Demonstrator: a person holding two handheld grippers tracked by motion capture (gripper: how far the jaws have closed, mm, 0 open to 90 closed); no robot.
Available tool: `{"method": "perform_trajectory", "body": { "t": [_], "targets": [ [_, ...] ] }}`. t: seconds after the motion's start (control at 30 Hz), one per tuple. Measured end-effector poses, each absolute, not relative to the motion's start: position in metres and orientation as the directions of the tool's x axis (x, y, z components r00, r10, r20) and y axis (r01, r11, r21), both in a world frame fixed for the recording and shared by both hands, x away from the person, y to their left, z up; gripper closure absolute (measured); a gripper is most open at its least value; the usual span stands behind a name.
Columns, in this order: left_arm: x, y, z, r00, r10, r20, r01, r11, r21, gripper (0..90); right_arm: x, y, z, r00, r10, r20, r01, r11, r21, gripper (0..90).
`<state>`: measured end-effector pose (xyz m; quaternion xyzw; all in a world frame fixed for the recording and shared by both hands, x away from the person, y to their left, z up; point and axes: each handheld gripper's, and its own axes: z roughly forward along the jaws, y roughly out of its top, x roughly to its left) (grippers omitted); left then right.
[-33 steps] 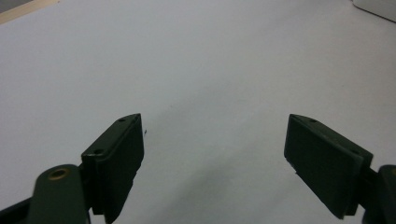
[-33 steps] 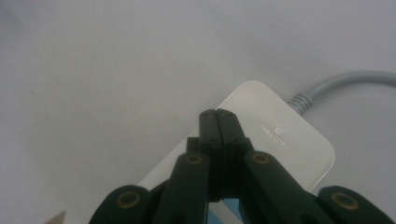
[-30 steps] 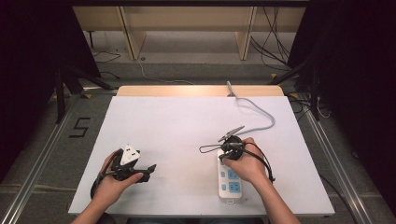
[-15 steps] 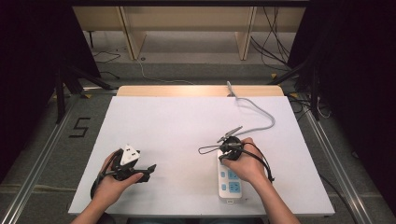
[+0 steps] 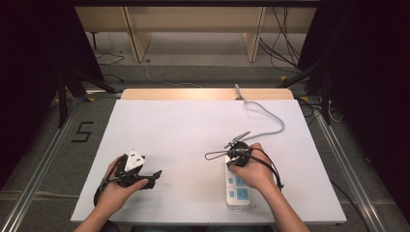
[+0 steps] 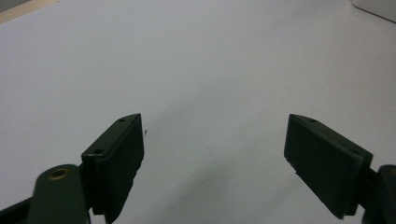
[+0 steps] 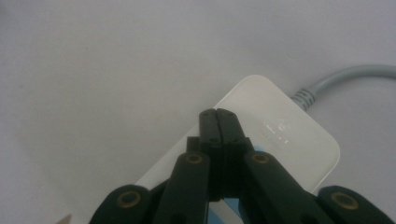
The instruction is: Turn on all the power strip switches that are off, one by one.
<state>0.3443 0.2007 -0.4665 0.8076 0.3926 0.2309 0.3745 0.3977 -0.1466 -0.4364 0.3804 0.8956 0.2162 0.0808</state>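
Lying at the lower right of the high view, on the white surface [image 5: 193, 130]: a white power strip [image 5: 238, 186] with blue sockets, its long axis running up and down the frame. Trailing from its upper end toward the top edge of the surface in a curve: a grey cord [image 5: 270, 118]. Resting on the strip's upper end, held by the right hand [image 5: 254, 166]: the right tongs [image 5: 227, 151], pressed together with nothing between them, tips sitting over the strip's plain white end [image 7: 280, 126] in the right gripper view. Sitting at the lower left of the high view, gripped by the left hand [image 5: 113, 188]: the left tongs [image 5: 153, 176], spread wide over bare surface [image 6: 210, 70], pinching nothing, well apart from the strip.
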Motion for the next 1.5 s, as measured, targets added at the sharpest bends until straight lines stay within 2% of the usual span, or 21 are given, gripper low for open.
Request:
{"method": "perform_trajectory", "body": {
  "t": [1.5],
  "targets": [
    [0.3443,0.2004,-0.4667,0.586,0.806,0.079,0.462,-0.413,0.785,20.0,0.4001,-0.1489,-0.4389,-0.688,0.725,0.049,0.664,0.601,0.445,90.0]
  ]
}}
